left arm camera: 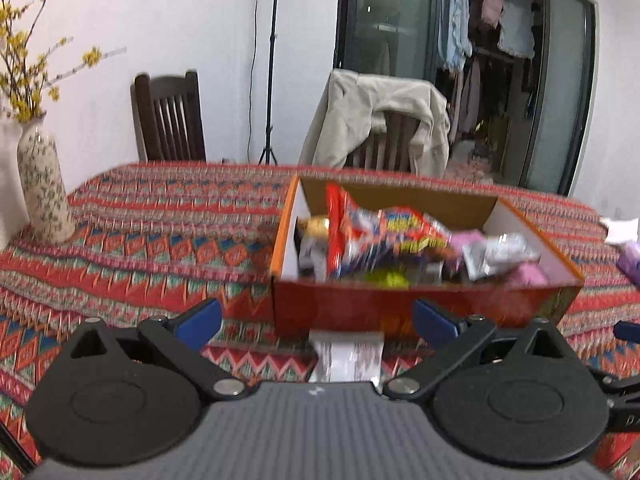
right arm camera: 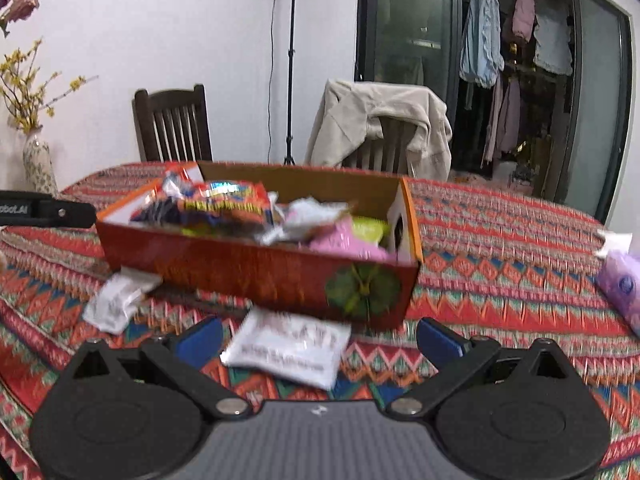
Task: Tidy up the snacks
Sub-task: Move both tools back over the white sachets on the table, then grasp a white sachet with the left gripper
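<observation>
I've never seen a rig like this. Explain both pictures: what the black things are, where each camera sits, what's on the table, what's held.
A person holds two hand-held grippers, each with a camera looking along its blue-tipped fingers. One picture comes from the left gripper, the other from the right gripper. Both are open and hold nothing. On the patterned tablecloth stands an orange cardboard box full of snack packets. Two white packets lie outside it. A flower vase and a purple tissue pack stand at the sides.

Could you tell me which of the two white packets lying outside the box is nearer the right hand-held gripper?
The larger flat white packet, between the right hand-held gripper fingers; the crumpled white packet lies farther left.
</observation>
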Motion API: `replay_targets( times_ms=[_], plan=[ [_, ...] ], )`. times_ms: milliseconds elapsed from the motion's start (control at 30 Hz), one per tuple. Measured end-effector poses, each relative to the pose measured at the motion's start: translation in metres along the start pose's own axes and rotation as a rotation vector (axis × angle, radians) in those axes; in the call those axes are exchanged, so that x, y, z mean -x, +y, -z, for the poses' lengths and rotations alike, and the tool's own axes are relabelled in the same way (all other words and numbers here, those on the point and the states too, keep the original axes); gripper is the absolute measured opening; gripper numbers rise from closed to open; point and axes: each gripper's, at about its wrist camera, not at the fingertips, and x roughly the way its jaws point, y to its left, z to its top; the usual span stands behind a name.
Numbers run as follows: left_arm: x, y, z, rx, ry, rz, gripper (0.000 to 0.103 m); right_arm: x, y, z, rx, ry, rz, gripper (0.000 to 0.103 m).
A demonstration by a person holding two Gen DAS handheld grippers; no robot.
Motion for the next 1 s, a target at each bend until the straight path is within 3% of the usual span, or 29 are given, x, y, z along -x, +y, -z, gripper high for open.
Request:
replay_targets(
  times_ms=[267,633,1000],
  plan=[
    [-0.012,-0.002,0.023,-0.011,0.094,-0.016,0.103,-0.016,-0.012,0.022,-0.063,0.044,0.000,0.103],
    [-0.041,-0.010,0.033,-0.015,0.204,-0.016,0.103,-0.018,-0.019,0.025,-0.096,0.046,0.007,0.103],
    [-0.066,-0.023,0.029,-0.030,0.220,-0.052,0.103,-0.019,-0.020,0.025,-0.098,0.051,0.016,0.103]
  ],
)
